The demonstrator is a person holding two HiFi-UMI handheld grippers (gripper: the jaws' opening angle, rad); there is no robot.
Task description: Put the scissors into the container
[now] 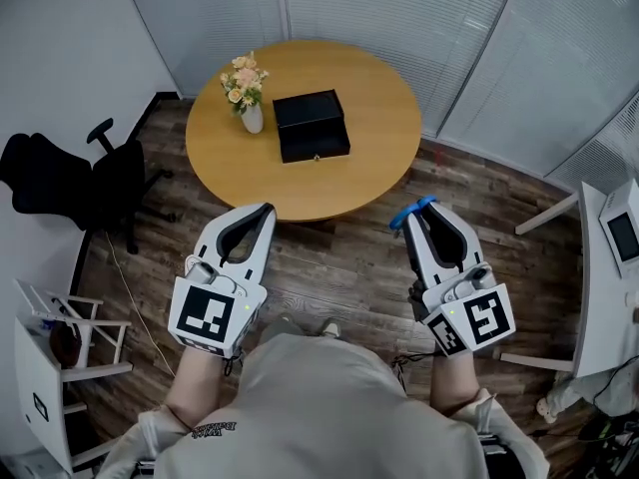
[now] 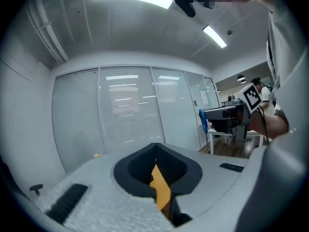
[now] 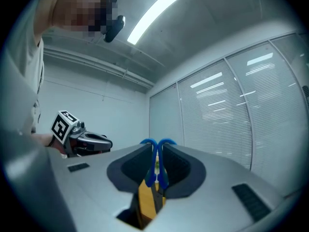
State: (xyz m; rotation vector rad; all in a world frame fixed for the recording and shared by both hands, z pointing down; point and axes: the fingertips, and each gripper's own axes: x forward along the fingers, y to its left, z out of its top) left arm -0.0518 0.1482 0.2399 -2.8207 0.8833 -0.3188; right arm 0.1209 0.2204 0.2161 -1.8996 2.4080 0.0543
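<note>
Right gripper (image 1: 431,218): smooth grey-white shell, dark ribbed pads, jaws clamped on the scissors (image 1: 411,213), whose blue plastic handle loops poke out past the tips. Left gripper (image 1: 258,213): same build, jaws closed together, nothing between them. Both are held over dark plank floor (image 1: 339,267), short of the table. Beyond, the round pale-wood table (image 1: 379,158) carries a black rectangular container (image 1: 312,125), lid down, with a white vase of flowers (image 1: 248,93) just beside it. Black office chair (image 1: 85,173) stands off left.

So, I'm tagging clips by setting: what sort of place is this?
Probably an office meeting room: a round wooden table, a black swivel chair, and glass partitions with blinds.
</note>
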